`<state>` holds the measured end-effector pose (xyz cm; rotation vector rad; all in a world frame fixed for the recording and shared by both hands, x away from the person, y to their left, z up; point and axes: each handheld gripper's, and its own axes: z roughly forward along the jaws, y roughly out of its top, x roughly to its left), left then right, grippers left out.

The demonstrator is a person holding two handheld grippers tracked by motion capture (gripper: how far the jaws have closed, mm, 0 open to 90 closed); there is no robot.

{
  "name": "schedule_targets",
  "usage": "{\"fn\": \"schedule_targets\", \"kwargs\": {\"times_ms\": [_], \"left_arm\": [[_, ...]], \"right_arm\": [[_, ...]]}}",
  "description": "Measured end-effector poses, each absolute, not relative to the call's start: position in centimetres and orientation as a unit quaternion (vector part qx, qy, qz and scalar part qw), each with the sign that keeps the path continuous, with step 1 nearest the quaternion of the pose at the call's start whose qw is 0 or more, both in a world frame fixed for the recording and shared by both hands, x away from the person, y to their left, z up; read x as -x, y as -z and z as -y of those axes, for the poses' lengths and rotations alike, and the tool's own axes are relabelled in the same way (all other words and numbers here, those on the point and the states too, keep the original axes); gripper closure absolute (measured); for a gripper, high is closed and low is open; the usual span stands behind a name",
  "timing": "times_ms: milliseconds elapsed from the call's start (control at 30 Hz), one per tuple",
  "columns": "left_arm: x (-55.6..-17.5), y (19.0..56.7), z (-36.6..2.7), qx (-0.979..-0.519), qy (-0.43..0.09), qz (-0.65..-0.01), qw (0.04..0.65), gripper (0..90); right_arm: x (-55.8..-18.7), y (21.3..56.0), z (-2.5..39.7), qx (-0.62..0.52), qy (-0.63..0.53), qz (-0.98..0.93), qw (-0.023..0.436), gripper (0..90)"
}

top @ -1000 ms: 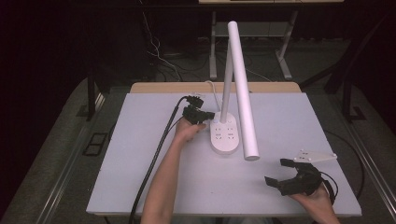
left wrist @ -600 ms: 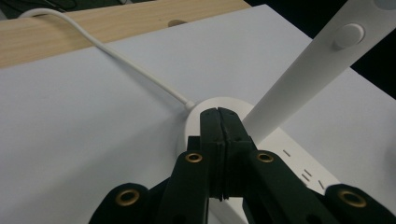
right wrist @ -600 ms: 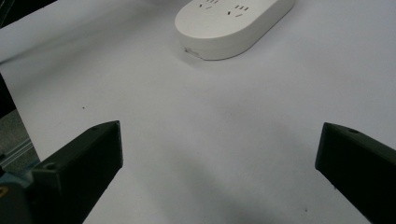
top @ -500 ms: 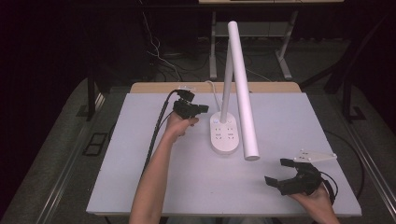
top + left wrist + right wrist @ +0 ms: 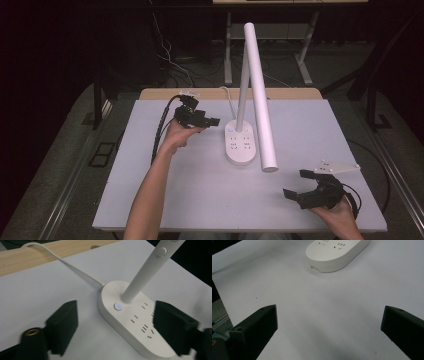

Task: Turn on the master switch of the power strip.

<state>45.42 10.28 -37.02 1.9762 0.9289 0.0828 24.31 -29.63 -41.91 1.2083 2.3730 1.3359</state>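
A white desk lamp stands mid-table, its oval base (image 5: 241, 148) carrying power sockets and a blue-lit button (image 5: 118, 306). A slim stem (image 5: 243, 85) rises from the base and a long tube head (image 5: 260, 100) slopes down toward me. My left gripper (image 5: 201, 119) hovers just left of the base, open, with nothing held. In the left gripper view its jaws stand wide apart (image 5: 118, 330), with the base (image 5: 135, 322) between and beyond them. My right gripper (image 5: 298, 184) rests open near the front right edge. Its own view has the base (image 5: 337, 251) far ahead of the gripper (image 5: 329, 332).
The lamp's white cable (image 5: 75, 267) runs from the base over the table's far wooden edge (image 5: 225, 93). The white tabletop (image 5: 175, 200) lies bare around the lamp. A black cable (image 5: 161, 130) trails from my left gripper. Dark floor and desk legs lie beyond.
My left gripper has drawn back to the left and slightly farther away from the lamp base. The right gripper has stayed in place.
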Motion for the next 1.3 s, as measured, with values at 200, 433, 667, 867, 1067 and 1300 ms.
{"fn": "schedule_targets", "kwargs": {"times_ms": [200,433,667,867,1067,1300], "left_arm": [[-44.4,36.5,-11.8,-0.802,-0.028,-0.385,0.456,0.0],[-42.7,36.3,-13.8,-0.791,-0.044,-0.391,0.468,0.0],[-40.7,36.6,-15.4,-0.777,-0.051,-0.398,0.485,0.3],[-39.0,36.8,-16.0,-0.774,-0.057,-0.397,0.490,0.2],[-37.2,37.2,-16.6,-0.768,-0.063,-0.395,0.500,0.3],[-35.0,37.5,-16.9,-0.770,-0.067,-0.387,0.504,0.3]], "right_arm": [[-24.3,41.9,29.6,-0.405,-0.446,-0.794,0.080,0.2],[-24.3,41.9,29.6,-0.406,-0.446,-0.794,0.081,0.2],[-24.3,41.9,29.5,-0.406,-0.446,-0.794,0.080,0.2],[-24.4,41.9,29.5,-0.407,-0.446,-0.793,0.080,0.2],[-24.3,41.9,29.5,-0.406,-0.446,-0.794,0.082,0.2],[-24.4,41.9,29.4,-0.405,-0.446,-0.794,0.084,0.2]]}}
